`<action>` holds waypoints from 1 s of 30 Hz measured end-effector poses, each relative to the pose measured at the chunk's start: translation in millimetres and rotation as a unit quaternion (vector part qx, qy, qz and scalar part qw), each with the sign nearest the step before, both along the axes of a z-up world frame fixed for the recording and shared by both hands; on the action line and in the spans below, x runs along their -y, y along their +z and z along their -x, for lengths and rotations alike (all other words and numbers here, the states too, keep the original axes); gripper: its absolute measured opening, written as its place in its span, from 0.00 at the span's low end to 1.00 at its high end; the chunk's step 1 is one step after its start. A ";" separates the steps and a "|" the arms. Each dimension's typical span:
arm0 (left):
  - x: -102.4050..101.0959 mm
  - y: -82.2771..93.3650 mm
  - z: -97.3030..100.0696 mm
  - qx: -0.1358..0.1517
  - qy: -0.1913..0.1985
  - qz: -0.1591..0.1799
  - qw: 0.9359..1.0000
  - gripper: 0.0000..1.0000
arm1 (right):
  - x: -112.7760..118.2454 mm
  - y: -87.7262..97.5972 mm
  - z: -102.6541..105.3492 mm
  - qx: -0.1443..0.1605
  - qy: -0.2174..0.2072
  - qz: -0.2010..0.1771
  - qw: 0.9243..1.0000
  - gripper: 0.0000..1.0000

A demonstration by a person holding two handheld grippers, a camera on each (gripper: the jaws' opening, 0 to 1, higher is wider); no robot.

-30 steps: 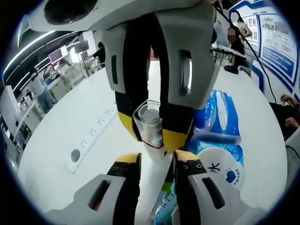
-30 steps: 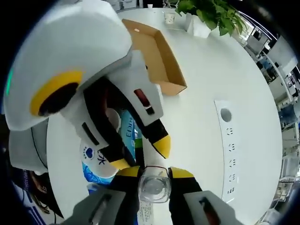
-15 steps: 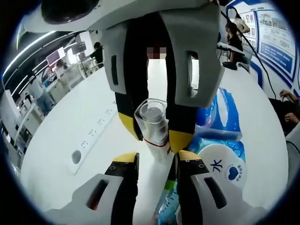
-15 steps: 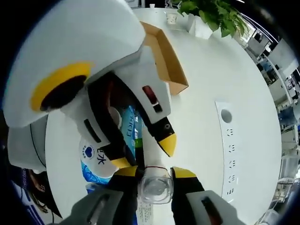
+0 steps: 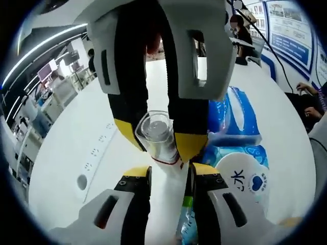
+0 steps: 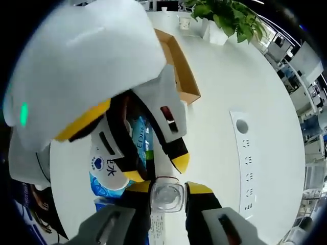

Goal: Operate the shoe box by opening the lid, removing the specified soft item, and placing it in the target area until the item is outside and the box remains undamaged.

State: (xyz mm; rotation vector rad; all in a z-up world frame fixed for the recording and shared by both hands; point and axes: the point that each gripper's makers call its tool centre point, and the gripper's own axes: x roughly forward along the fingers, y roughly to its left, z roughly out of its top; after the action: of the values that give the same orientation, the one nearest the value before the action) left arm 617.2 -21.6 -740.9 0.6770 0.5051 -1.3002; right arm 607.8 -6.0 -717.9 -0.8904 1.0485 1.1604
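bottle: you've got a small white bottle point(image 5: 164, 168) with a clear square cap point(image 6: 167, 196) and a thin red line under the cap. It sits up off the counter point(image 5: 76, 148), pinched between both tools.
right tool: your right tool point(image 6: 168, 190) has its yellow-tipped jaws tight on the clear cap, one each side. In the left gripper view it comes in from above, clamped on the same cap.
left tool: your left tool point(image 5: 168, 173) has its jaws right against the white body just below the cap. Looks like it's gripping, but contact is kinda hard to judge from here.
soft item: blue and white plastic pack point(image 5: 240, 153) with a round white label, lying on the counter right beside the bottle.
shoe box: brown cardboard box point(image 6: 181, 71) is open, well apart from the tools, farther back on the counter.
other stuff: white power strip point(image 6: 246, 153) lying flat on the counter, potted plant point(image 6: 225, 18) beyond the box.
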 end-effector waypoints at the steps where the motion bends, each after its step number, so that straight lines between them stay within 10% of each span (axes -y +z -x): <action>1: 0.4 -0.8 -0.2 -0.001 -0.002 -0.002 1.000 0.30 | 1.5 -0.5 -1.6 -0.001 0.001 -0.001 1.000 0.19; 30: 3.6 2.5 6.9 -0.015 -0.015 -0.006 1.000 0.25 | 1.6 -3.7 -1.3 0.009 0.032 0.002 0.999 0.28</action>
State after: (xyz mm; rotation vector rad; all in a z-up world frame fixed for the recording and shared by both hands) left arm 610.3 -25.1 -738.4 0.6777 0.5297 -1.3377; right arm 609.1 -7.6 -721.6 -0.9424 1.0152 1.2022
